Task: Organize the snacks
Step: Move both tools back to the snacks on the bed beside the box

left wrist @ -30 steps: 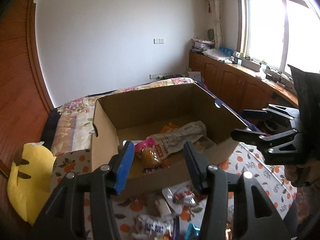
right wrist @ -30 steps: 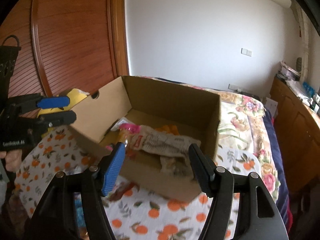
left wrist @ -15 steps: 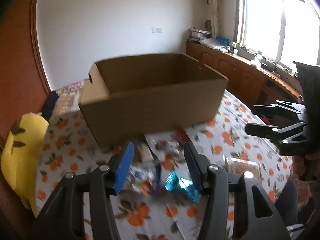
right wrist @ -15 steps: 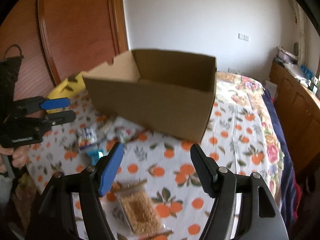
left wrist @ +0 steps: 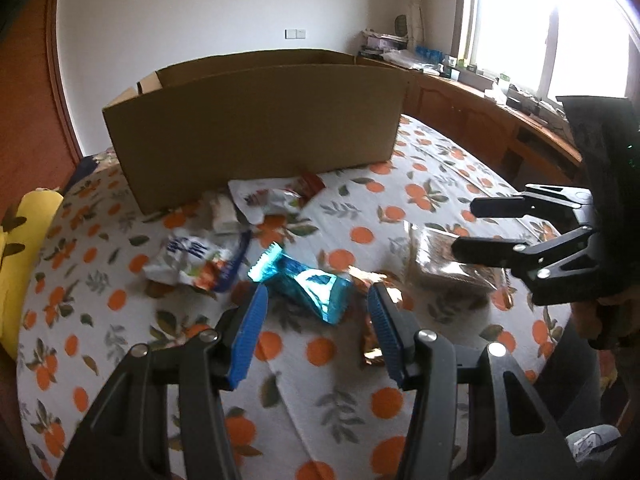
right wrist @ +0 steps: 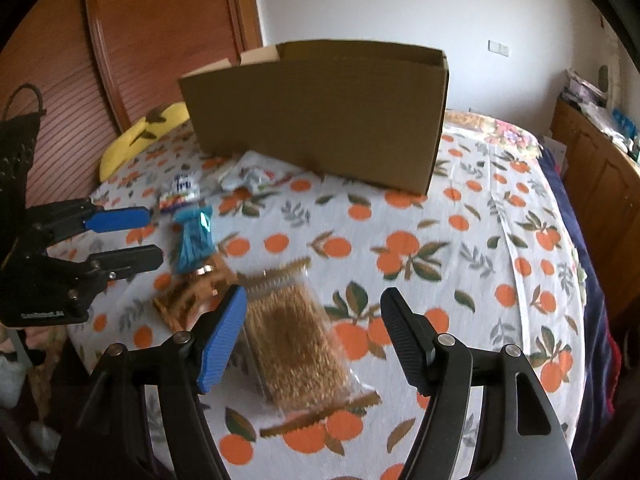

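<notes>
Both grippers have dropped from over the box (left wrist: 256,128) to the table (left wrist: 400,208): left fingers (left wrist: 248,336) released around the blue packet (left wrist: 308,284), right fingers (right wrist: 224,336) released over the clear bag (right wrist: 292,340), pickups next.

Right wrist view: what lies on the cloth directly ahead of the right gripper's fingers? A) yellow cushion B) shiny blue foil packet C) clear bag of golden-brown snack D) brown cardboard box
C: the clear bag of golden-brown snack lies on the orange-print tablecloth just ahead of the open right gripper, nearer its blue finger.
</notes>
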The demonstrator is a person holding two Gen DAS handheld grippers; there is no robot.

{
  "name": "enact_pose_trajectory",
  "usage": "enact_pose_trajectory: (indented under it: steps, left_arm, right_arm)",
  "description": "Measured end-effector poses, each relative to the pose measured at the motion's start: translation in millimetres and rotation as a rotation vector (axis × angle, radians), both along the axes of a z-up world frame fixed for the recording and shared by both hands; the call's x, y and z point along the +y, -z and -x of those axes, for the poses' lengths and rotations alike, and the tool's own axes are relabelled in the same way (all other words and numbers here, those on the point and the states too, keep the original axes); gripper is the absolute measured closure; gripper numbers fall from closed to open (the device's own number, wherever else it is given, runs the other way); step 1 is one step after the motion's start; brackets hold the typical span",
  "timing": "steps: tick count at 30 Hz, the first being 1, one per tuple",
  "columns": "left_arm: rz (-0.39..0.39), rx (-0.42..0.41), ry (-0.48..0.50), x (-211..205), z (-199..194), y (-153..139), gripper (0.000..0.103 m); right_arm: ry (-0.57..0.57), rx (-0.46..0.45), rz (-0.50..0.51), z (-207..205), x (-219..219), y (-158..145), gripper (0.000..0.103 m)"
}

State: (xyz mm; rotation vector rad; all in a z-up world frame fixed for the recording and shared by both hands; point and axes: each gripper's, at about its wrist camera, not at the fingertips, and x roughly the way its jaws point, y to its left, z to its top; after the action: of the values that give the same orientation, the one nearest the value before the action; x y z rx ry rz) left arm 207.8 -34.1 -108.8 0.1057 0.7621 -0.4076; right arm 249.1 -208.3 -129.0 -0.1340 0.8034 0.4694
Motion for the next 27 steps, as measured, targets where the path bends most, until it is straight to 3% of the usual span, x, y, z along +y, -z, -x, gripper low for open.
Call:
enact_pose_trajectory:
  steps: [18,20,22,27]
  left_arm:
    - [-0.001,0.019,-0.010,-20,30,8,0.050]
    - [-0.005,0.018,-0.010,-24,30,7,0.050]
    - [-0.010,0.012,-0.007,-27,31,5,0.050]
    - [0.004,0.001,0.002,-31,34,4,0.050]
  right_arm:
    - [-0.028,0.052,0.046,10,7,25,0.033]
    - [-0.025,0.044,0.050,10,7,25,0.037]
    - [-0.014,0.028,0.064,10,6,24,0.049]
    - [0.054,0.000,0.103,9,-6,22,0.051]
